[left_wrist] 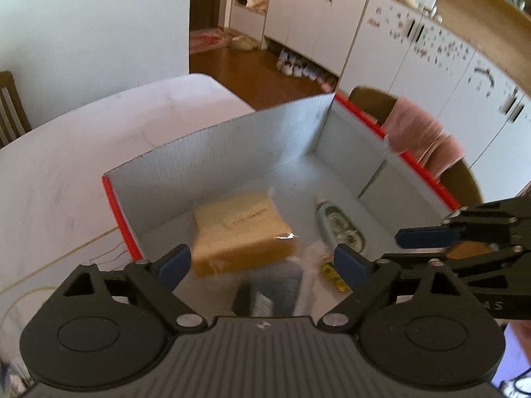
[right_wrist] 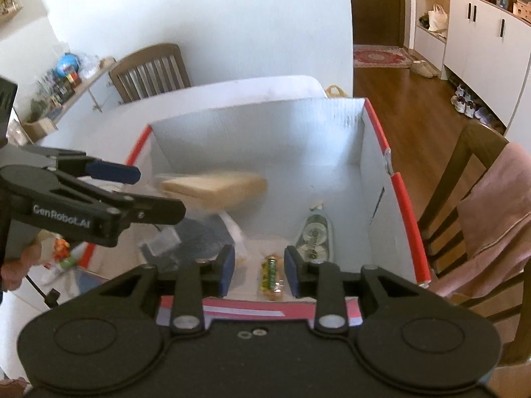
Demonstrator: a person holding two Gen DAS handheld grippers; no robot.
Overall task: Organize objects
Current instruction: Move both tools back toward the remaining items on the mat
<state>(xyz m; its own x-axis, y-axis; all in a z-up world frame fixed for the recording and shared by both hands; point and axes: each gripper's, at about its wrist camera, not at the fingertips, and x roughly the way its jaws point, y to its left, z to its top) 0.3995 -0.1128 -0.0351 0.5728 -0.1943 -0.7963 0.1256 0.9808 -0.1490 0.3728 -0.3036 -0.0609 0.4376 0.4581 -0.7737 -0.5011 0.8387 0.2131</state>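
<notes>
A white cardboard box with red edges (left_wrist: 252,139) (right_wrist: 405,199) stands open on the white table. Inside lie a tan wrapped block (left_wrist: 242,232) (right_wrist: 215,189), a correction tape dispenser (left_wrist: 338,225) (right_wrist: 313,235), a pack of green batteries (right_wrist: 271,277) (left_wrist: 333,273) and a grey packet (left_wrist: 275,292) (right_wrist: 199,235). My left gripper (left_wrist: 262,265) is open and empty above the box's near part; it also shows in the right wrist view (right_wrist: 156,195). My right gripper (right_wrist: 260,270) is open and empty over the batteries; it shows at the right of the left wrist view (left_wrist: 411,247).
The white table (left_wrist: 66,172) extends to the left of the box. A wooden chair with a pink cloth (right_wrist: 491,219) stands right of the box, another chair (right_wrist: 149,69) at the far side. Small items lie on the table at the left (right_wrist: 61,255).
</notes>
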